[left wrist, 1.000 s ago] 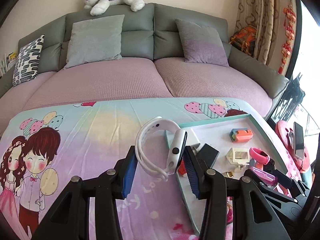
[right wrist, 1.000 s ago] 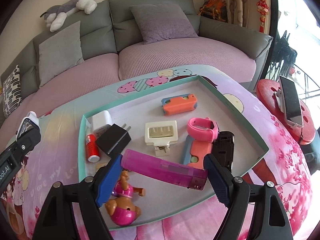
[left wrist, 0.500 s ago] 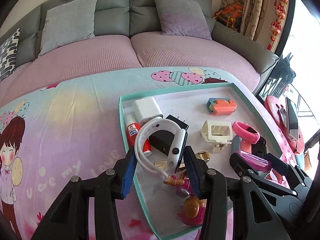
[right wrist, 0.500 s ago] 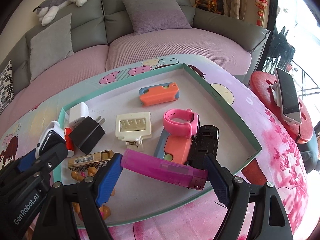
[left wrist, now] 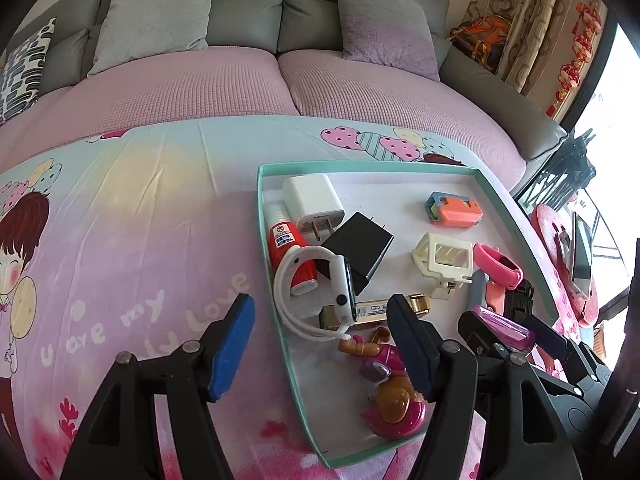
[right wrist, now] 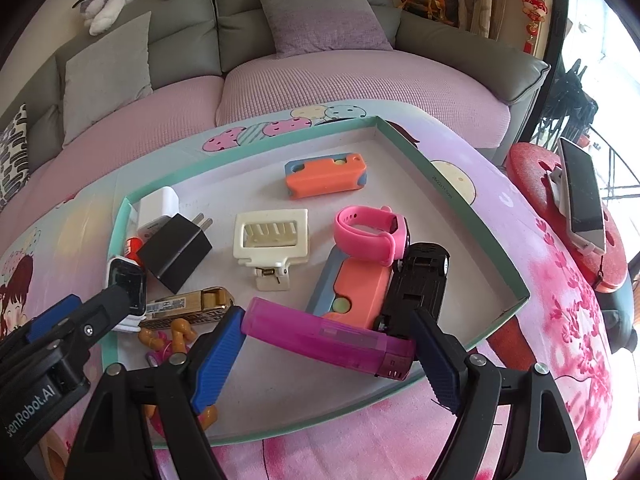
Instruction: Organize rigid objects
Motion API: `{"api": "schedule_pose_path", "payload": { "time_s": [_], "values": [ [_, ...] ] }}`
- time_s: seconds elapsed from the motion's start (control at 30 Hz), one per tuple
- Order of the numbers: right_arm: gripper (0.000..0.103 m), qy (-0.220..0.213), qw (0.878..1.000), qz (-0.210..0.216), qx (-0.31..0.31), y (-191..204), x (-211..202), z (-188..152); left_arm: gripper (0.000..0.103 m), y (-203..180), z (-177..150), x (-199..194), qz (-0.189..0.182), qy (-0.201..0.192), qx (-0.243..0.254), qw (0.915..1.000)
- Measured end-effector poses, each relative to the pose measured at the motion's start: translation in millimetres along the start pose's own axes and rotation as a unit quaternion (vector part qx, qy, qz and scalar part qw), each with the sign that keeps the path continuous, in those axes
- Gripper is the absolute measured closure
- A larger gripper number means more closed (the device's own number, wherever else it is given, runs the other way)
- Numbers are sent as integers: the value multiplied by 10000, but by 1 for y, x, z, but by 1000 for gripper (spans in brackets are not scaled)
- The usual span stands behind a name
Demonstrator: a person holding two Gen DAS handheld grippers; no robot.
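Cartoon-print tablecloth [left wrist: 132, 216] fronts pink-covered grey sofa [left wrist: 248, 80].

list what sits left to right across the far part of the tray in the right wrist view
white plug adapter → black plug adapter → cream plastic clip frame → orange and blue plastic block

The tablecloth [left wrist: 132, 240] under my tools reads "U are my love" in white letters. On the side of my left gripper [right wrist: 44, 364], seen from the right one, I read "enRobot.AI", its start cut off. The red tube [left wrist: 290, 254] in the tray carries a label with a round sign, its characters too small to read.
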State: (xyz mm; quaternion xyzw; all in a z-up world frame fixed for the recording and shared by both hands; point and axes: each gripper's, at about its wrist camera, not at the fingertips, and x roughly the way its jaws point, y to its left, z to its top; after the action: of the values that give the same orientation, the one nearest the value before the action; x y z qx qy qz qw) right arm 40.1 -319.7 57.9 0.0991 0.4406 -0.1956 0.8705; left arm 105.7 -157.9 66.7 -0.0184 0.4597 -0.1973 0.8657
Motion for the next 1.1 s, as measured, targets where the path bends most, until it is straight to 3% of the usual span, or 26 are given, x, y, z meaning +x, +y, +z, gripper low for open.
{"api": "schedule_pose_path", "payload": {
  "time_s": [0.1, 0.33, 0.47, 0.6, 0.7, 1.1],
  "values": [
    [18, 34, 10000, 37, -43, 3, 0, -1, 30, 7, -3, -6, 102, -9, -111, 9999],
    [8, 186, 9997, 147, -19, 6, 2, -7, 14, 31, -10, -24, 537, -150, -432, 9975],
    [0, 185, 9996, 166, -146, 11, -2, -9, 12, 45, -17, -34, 724, -245, -642, 9950],
    [0, 150, 9994, 252, -176, 15, -7, -10, 11, 54, -27, -41, 1061, -265, -680, 9917],
    [0, 149, 9993, 220, -254, 19, -10, -13, 0, 61, -36, -46, 1276, -277, -724, 9888],
    [0, 169, 9979, 250, -570, 32, -29, -35, 0, 75, -59, -66, 1382, -223, -820, 9868]
  ]
}}
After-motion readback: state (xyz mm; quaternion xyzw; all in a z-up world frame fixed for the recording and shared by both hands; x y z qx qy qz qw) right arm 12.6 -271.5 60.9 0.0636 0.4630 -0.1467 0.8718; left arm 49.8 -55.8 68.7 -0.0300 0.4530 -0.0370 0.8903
